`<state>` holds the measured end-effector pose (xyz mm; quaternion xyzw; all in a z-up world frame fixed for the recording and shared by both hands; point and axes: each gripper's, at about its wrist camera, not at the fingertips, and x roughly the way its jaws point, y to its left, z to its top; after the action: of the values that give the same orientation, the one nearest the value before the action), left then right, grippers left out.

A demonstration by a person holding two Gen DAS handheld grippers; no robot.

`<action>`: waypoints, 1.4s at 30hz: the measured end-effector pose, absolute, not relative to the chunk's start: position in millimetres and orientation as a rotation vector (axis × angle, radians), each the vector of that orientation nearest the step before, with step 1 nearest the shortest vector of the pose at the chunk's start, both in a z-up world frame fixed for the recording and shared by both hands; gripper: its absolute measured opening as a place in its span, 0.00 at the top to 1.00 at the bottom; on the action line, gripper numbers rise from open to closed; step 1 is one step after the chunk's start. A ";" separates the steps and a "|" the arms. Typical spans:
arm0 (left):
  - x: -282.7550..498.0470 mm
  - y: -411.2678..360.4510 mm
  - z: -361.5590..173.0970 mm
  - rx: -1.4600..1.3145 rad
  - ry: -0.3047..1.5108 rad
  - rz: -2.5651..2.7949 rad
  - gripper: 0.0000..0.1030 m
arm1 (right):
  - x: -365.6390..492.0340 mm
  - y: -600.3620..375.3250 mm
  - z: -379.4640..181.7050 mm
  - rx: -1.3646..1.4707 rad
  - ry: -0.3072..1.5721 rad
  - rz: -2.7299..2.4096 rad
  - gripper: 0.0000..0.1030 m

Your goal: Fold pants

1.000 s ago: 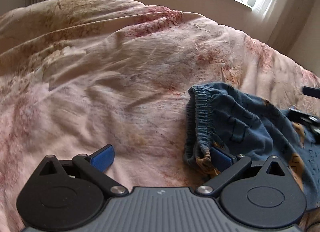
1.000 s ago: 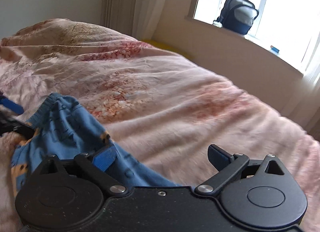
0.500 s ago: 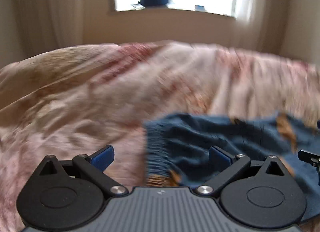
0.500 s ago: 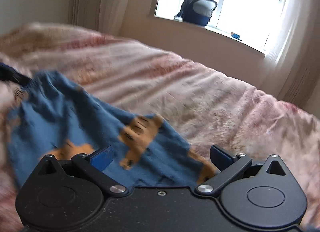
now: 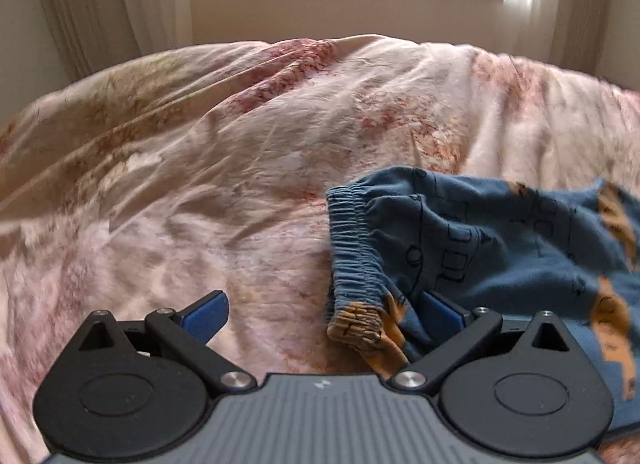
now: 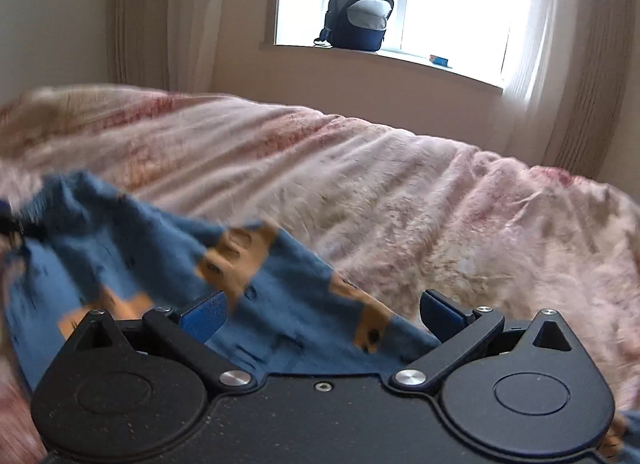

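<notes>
Blue pants with orange prints lie rumpled on the bed, their gathered elastic waistband turned toward the left wrist view's centre. My left gripper is open; its right pad rests against the waistband's folded corner and its left pad is over bare bedspread. In the right wrist view the pants stretch from the far left to under my open right gripper. Fabric lies between and below its fingers, with neither pad pressing it.
A pink floral bedspread covers the wide bed. Beyond the bed are a wall, curtains and a window sill with a dark backpack and a small blue item.
Both views have swung up toward the window. The pants, bunched a second ago, now lie stretched wider between the two grippers. Both grippers stay open.
</notes>
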<state>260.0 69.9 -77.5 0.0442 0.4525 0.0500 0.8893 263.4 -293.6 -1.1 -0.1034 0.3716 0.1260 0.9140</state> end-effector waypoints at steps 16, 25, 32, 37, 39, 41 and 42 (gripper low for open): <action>241.3 -3.8 -44.1 0.269 0.762 -0.007 0.00 | 219.4 -451.6 105.1 0.079 0.760 0.047 0.01; 289.8 -201.5 -17.1 0.071 0.836 -0.479 0.00 | 115.4 -591.5 85.1 0.258 0.791 -0.085 0.01; 274.5 -390.9 -34.1 0.273 0.792 -0.819 0.00 | 50.0 -630.7 31.2 0.510 0.653 -0.088 0.01; 251.3 -480.7 -76.8 0.534 0.741 -0.892 0.00 | 31.0 -633.5 13.4 0.578 0.567 -0.051 0.01; 249.1 -497.4 -92.9 0.571 0.748 -0.878 0.00 | 27.7 -633.9 12.9 0.603 0.544 -0.028 0.00; 250.4 -495.5 -99.7 0.569 0.740 -0.887 0.00 | 27.7 -632.9 11.1 0.625 0.540 -0.022 0.02; 249.9 -492.3 -100.4 0.564 0.730 -0.901 0.00 | 28.5 -632.1 10.1 0.635 0.543 -0.037 0.03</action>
<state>249.9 -492.3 -100.4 0.2631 0.3404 -0.4199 0.7991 28.5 -632.1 10.1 0.3082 0.2635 -0.0182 0.9139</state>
